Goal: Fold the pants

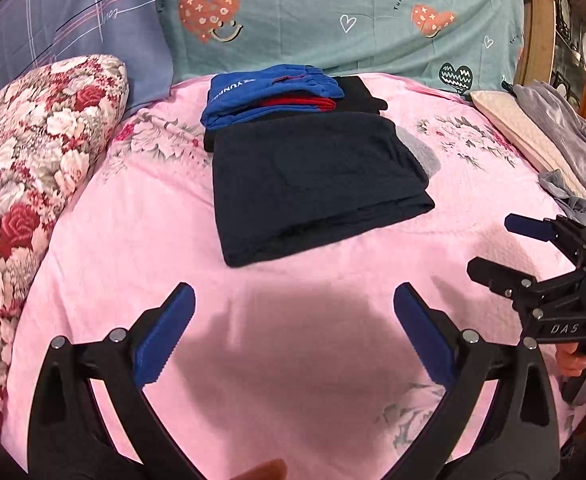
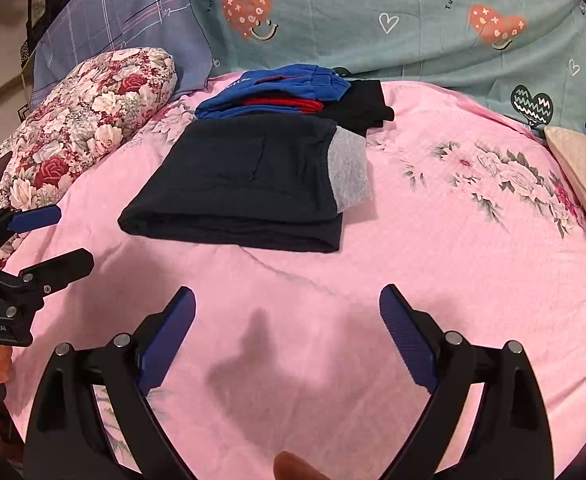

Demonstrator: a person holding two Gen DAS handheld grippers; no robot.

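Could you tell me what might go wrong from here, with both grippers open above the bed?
The folded dark navy pants sit against the blue folded garment; lifting them might drag that stack. The grey cuff sticks out and could unfold if snagged. The left gripper and right gripper hang close together and could bump.

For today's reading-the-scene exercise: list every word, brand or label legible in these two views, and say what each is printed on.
"Turn off worry": arched over the hearts on the teal sheet.
"DAS": on the right tool, seen from the left wrist view.
"GenRobot.AI": on the left tool, seen from the right wrist view.
White lettering on the blue pants: upside down and partly folded, not readable.
Script on the purple plaid sheet: too blurred.
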